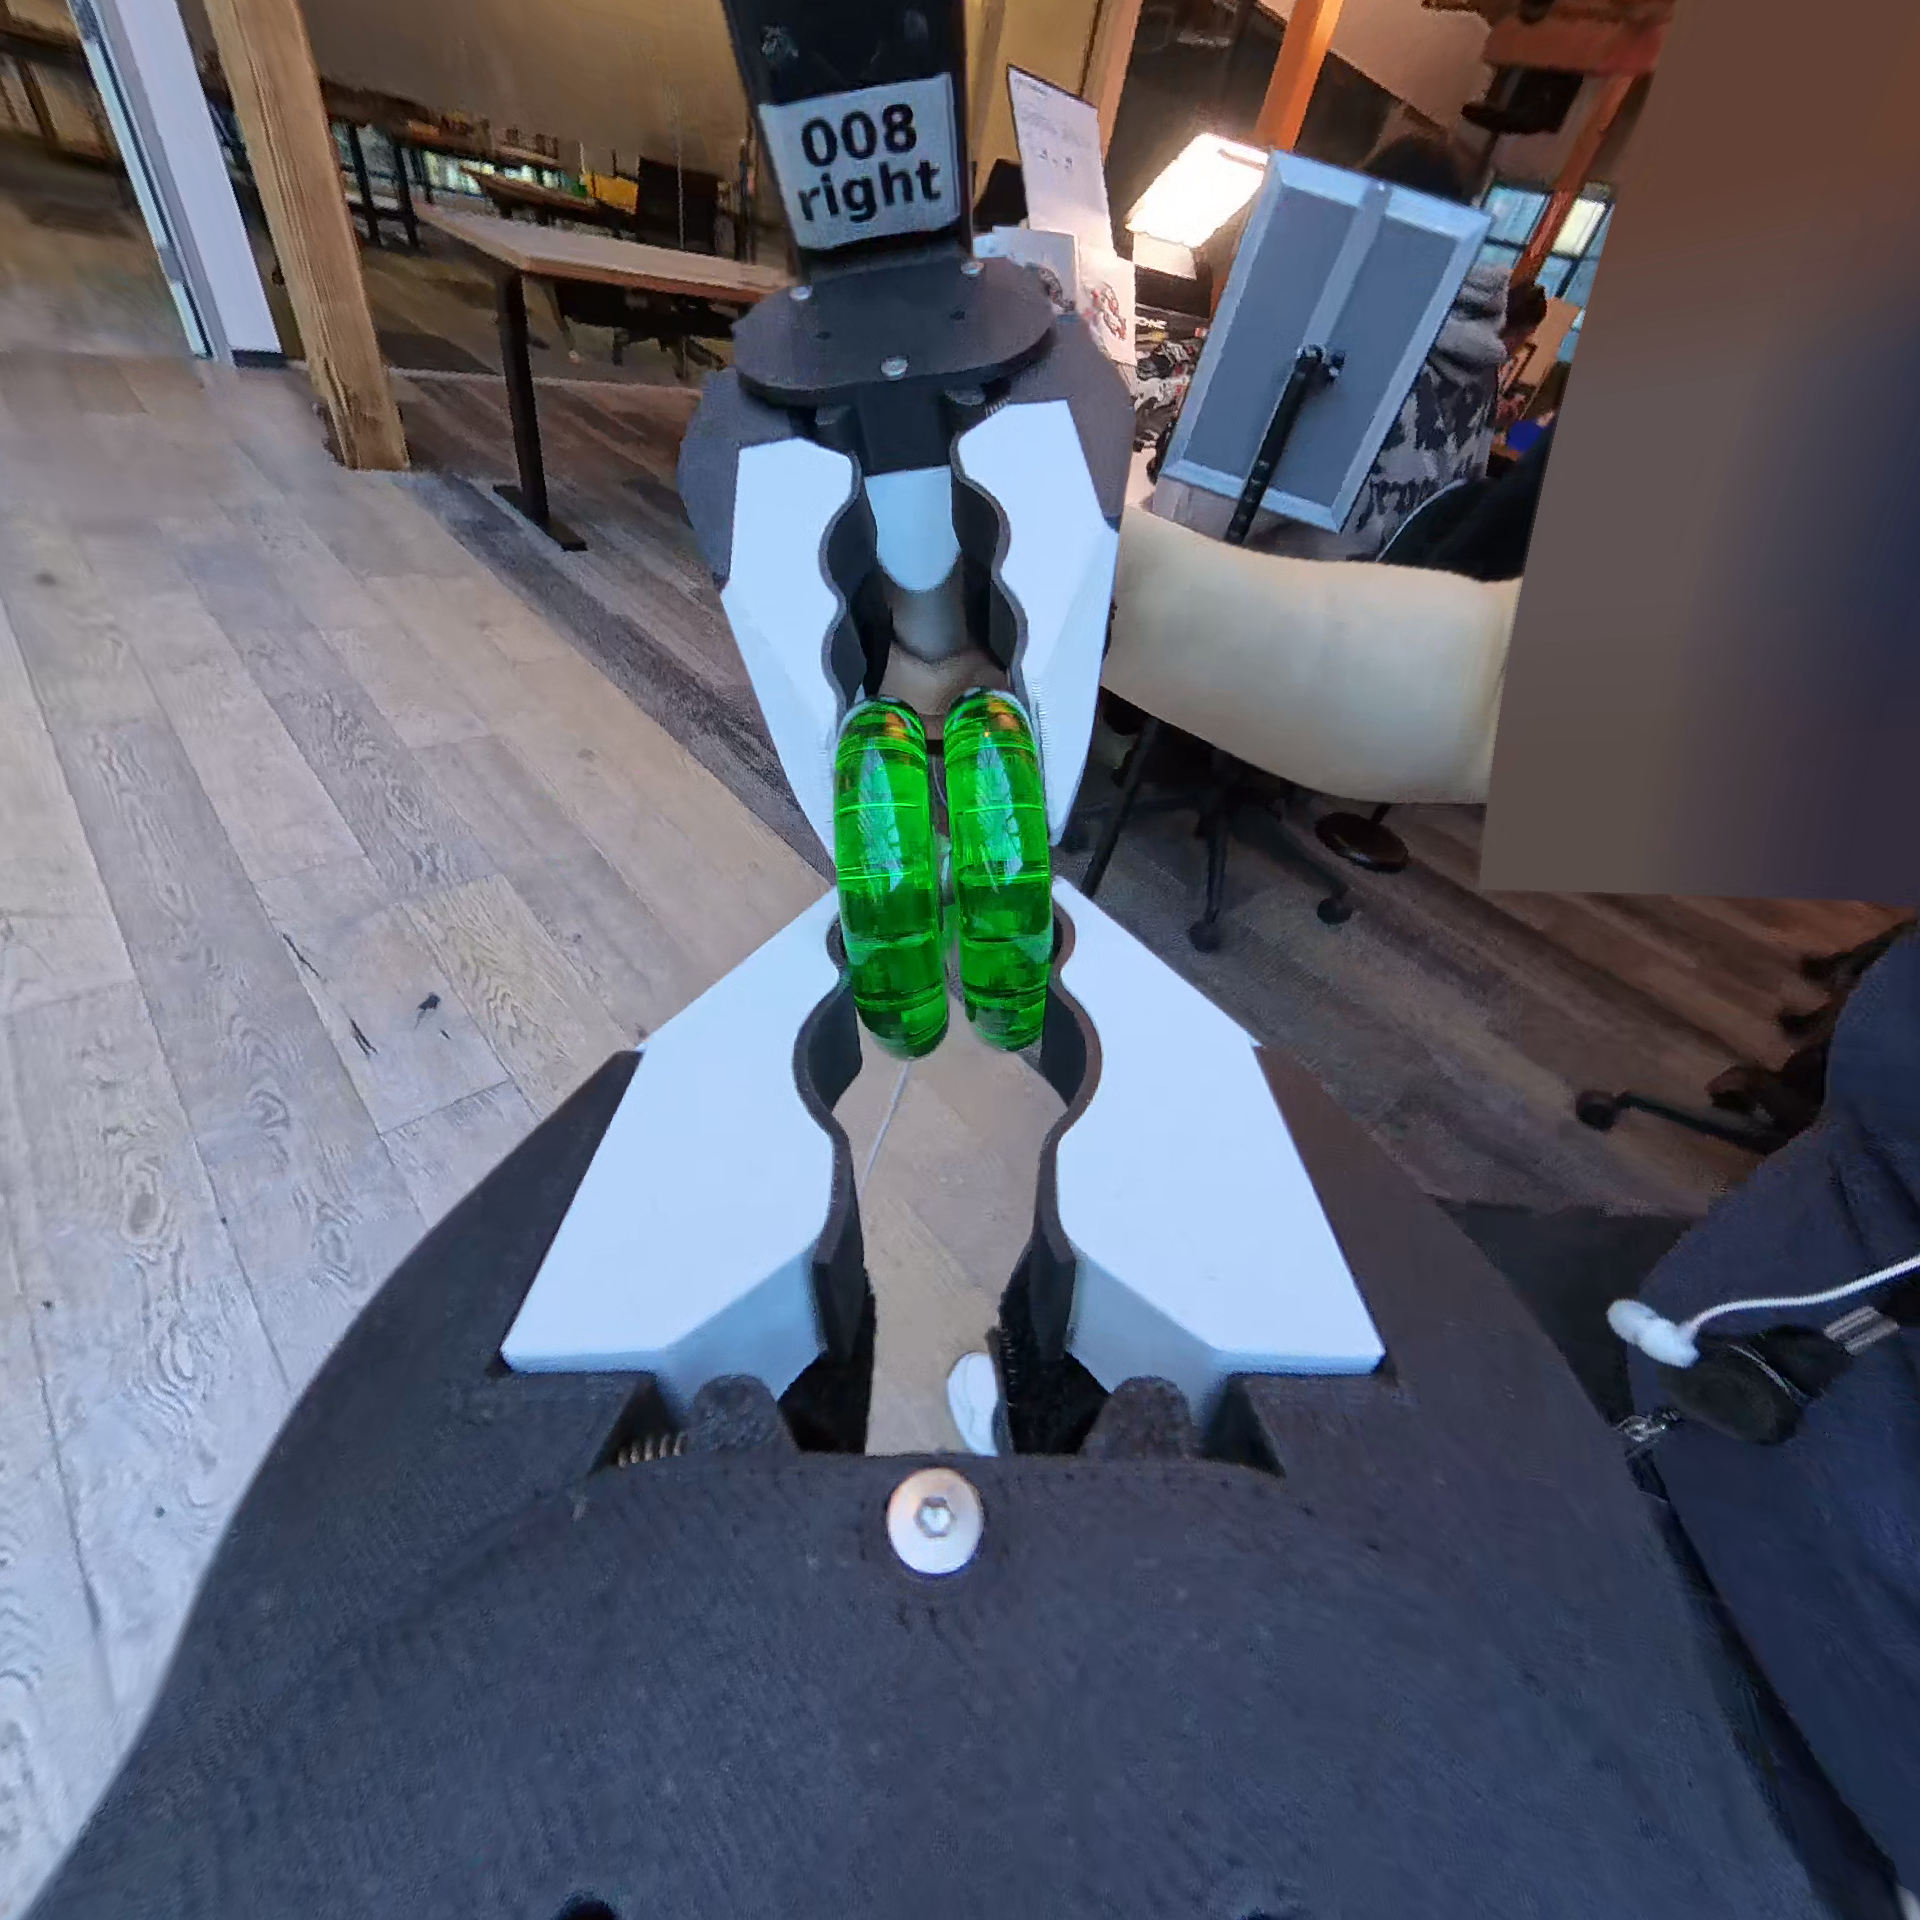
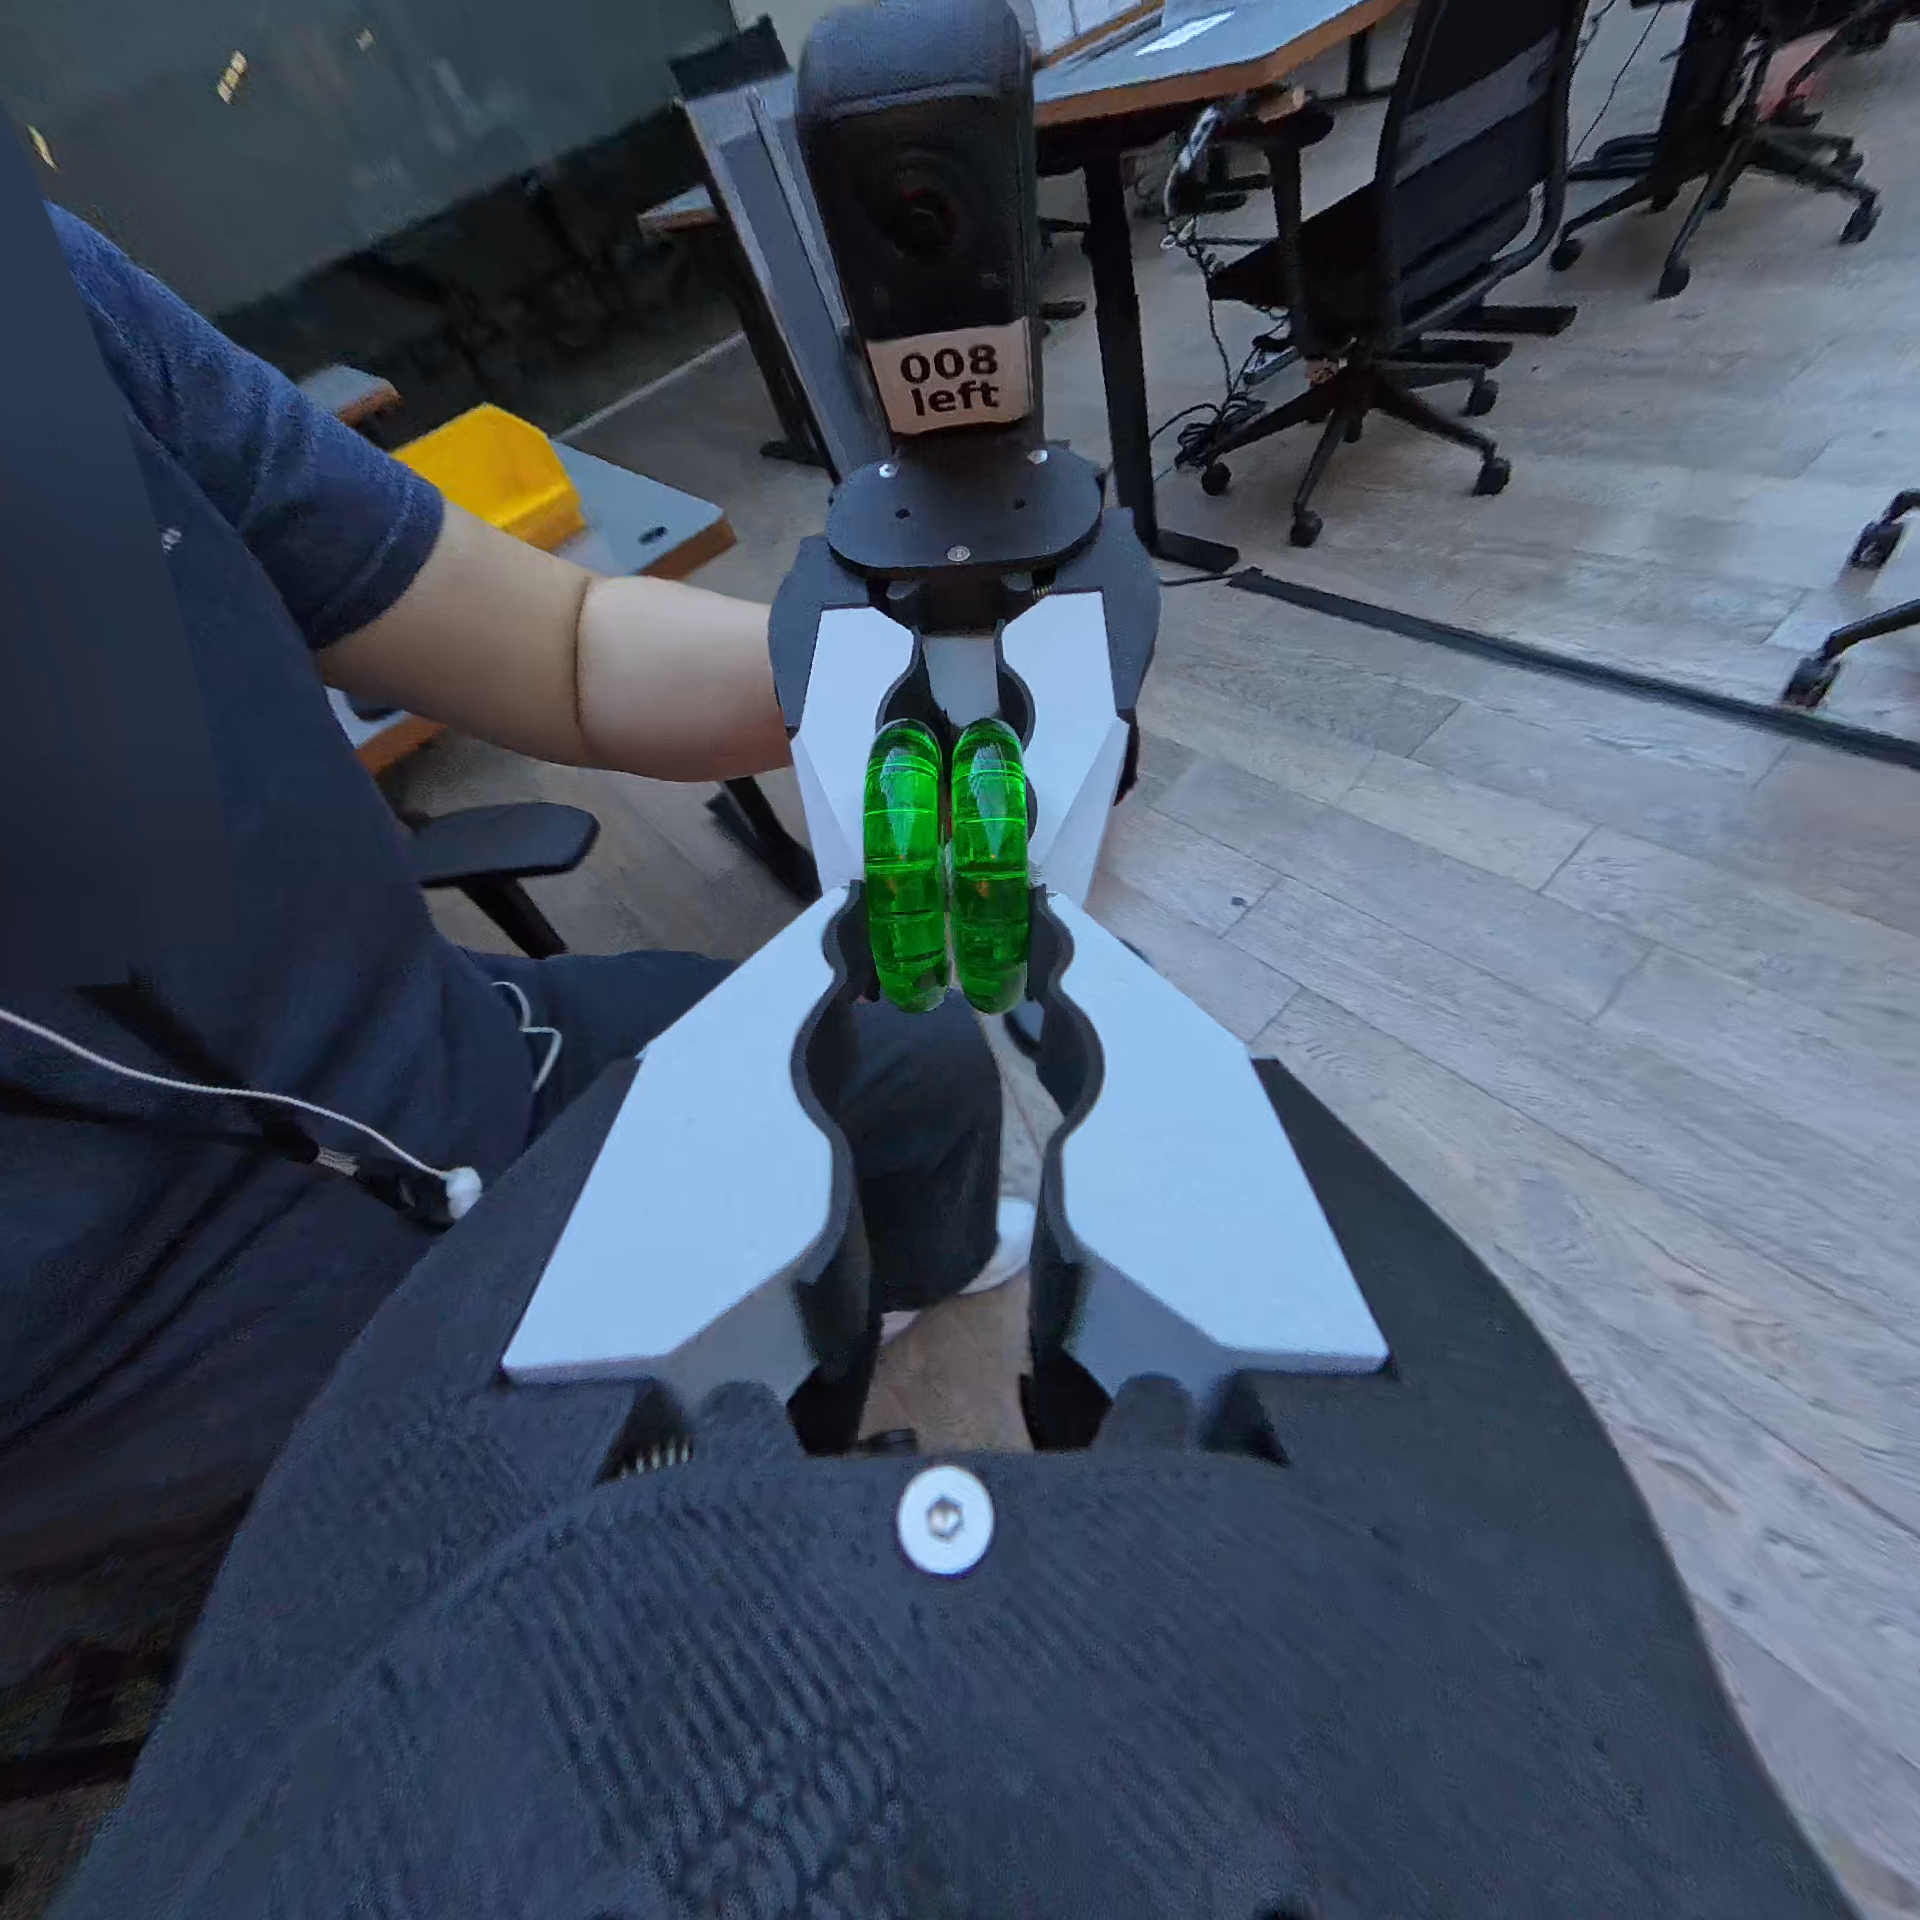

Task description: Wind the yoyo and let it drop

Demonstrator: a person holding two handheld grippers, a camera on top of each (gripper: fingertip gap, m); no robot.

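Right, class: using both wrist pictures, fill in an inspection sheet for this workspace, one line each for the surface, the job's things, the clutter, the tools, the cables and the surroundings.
Surface: no worktop in use; wood-plank floor below.
Job's things: green yoyo, edge-on, held in mid-air; thin white string hangs from it.
Clutter: yellow bin on a side table.
Tools: left tool and right tool face each other, both shut on the yoyo's sides from opposite ends.
Cables: loose cables under the desk; black floor strip.
Surroundings: office chairs, desks, wooden post, a seated person's arm.
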